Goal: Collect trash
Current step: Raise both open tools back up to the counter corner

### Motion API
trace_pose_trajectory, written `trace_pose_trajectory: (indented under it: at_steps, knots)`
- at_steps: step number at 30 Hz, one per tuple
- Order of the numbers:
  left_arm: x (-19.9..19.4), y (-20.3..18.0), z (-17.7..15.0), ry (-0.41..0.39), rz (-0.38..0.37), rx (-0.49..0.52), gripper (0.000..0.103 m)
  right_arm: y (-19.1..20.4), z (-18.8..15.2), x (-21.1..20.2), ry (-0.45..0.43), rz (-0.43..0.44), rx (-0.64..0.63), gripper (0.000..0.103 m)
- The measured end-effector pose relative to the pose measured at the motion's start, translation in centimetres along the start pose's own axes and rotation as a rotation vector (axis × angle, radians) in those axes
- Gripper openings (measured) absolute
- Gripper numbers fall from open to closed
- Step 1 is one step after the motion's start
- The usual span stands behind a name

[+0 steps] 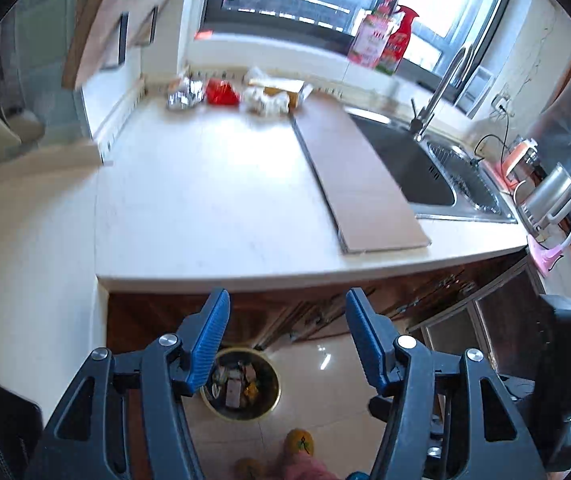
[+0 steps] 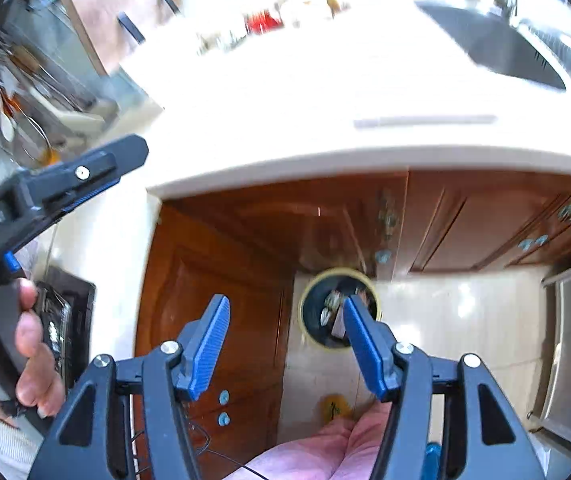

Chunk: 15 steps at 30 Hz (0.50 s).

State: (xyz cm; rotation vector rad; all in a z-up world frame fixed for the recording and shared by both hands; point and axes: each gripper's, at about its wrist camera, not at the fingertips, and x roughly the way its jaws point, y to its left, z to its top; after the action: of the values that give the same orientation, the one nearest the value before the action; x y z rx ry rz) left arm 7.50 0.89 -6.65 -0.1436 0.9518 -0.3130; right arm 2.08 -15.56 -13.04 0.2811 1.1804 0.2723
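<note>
— Kitchen's pale stone counter (image 1: 205, 200) holds what?
— Crumpled foil, red and white wrappers (image 1: 225, 94) by the back wall. Both grippers' blue fingers (image 1: 213, 340) gape empty above the round floor bin (image 1: 241, 384).
— Approach low, pinch one wrapper squarely.

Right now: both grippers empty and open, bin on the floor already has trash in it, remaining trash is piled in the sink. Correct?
One error: the remaining trash is piled at the back of the countertop, left of the sink, per the left wrist view. The rest holds: left gripper and right gripper are open and empty, and the bin holds trash.
</note>
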Motion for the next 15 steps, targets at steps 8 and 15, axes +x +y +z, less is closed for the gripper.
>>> trace_pose_trajectory:
  at_steps: [8,15]
  knots:
    - [-4.8,-1.9,5.5,-0.099,0.031,0.074,0.067,1.2,3.5,-6.2,-0.146,-0.024,-0.003,0.060]
    - [-5.0,-1.3,9.8,-0.141,0.110,0.105,0.072,1.2,7.8,-8.4,-0.210,-0.034,-0.017,0.060]
